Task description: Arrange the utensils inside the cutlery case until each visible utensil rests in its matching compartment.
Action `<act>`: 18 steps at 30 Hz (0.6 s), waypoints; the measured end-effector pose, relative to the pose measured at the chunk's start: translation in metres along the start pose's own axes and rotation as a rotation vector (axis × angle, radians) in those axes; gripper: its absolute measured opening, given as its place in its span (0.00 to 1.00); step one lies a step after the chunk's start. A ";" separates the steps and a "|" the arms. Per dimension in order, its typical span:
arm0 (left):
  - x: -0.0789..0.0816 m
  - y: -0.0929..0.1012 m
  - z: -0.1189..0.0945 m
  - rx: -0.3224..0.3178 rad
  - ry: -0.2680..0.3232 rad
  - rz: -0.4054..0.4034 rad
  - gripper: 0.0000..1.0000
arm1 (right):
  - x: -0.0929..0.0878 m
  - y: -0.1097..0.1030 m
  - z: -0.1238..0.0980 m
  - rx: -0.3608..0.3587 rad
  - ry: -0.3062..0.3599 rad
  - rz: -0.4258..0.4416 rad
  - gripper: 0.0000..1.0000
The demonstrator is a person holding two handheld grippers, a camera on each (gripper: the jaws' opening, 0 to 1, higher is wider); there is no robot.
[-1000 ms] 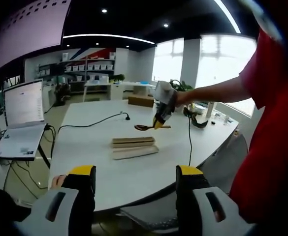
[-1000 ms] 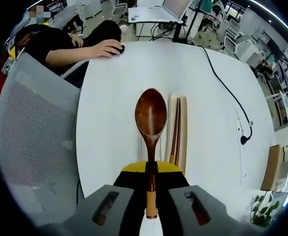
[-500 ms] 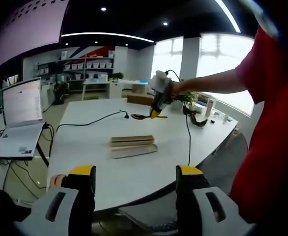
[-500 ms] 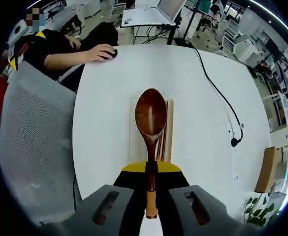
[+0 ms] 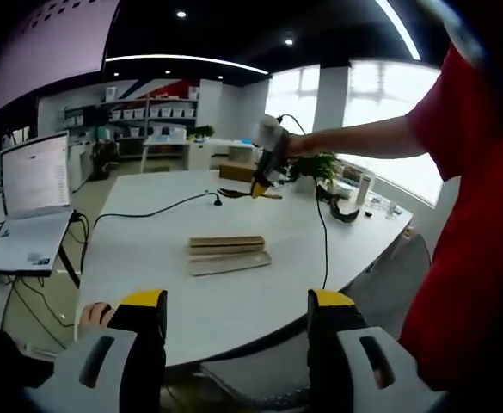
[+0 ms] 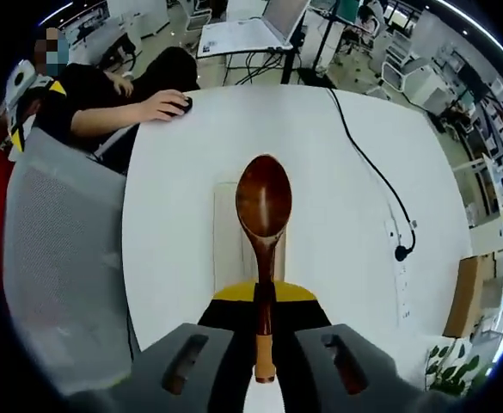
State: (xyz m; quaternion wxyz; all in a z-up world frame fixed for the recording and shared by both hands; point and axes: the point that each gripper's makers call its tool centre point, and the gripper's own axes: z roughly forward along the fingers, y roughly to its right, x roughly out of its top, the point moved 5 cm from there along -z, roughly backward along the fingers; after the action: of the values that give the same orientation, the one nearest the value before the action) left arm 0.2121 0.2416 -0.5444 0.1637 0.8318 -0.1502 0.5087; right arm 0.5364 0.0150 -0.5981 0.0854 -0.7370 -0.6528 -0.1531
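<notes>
Right gripper (image 5: 260, 186) with wooden spoon (image 5: 236, 194) above cutlery case (image 5: 227, 255) on white table (image 5: 234, 301).

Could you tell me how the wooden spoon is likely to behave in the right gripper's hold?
The wooden spoon looks rigid, so it likely will not flex. The right gripper pinches only its thin handle, so the heavier bowl may make it pivot. Its glossy finish may let it slip.

Glossy dark wooden spoon (image 6: 263, 202), pale matt wooden case (image 5: 228, 255) — smooth white table (image 6: 346, 224)
</notes>
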 end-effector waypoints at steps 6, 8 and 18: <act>0.003 0.001 0.003 -0.010 -0.007 0.014 0.68 | -0.010 0.003 0.022 0.036 -0.023 0.046 0.01; 0.004 -0.002 0.003 0.002 -0.001 0.030 0.67 | -0.009 0.006 0.024 0.038 -0.021 0.058 0.01; 0.011 0.005 0.005 0.017 -0.016 0.030 0.70 | -0.001 0.021 0.050 0.091 -0.009 0.077 0.01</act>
State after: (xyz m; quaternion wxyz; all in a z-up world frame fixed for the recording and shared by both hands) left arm 0.2191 0.2344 -0.5357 0.1478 0.8349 -0.1595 0.5056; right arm 0.5630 0.0270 -0.6440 0.1215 -0.7578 -0.6304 -0.1166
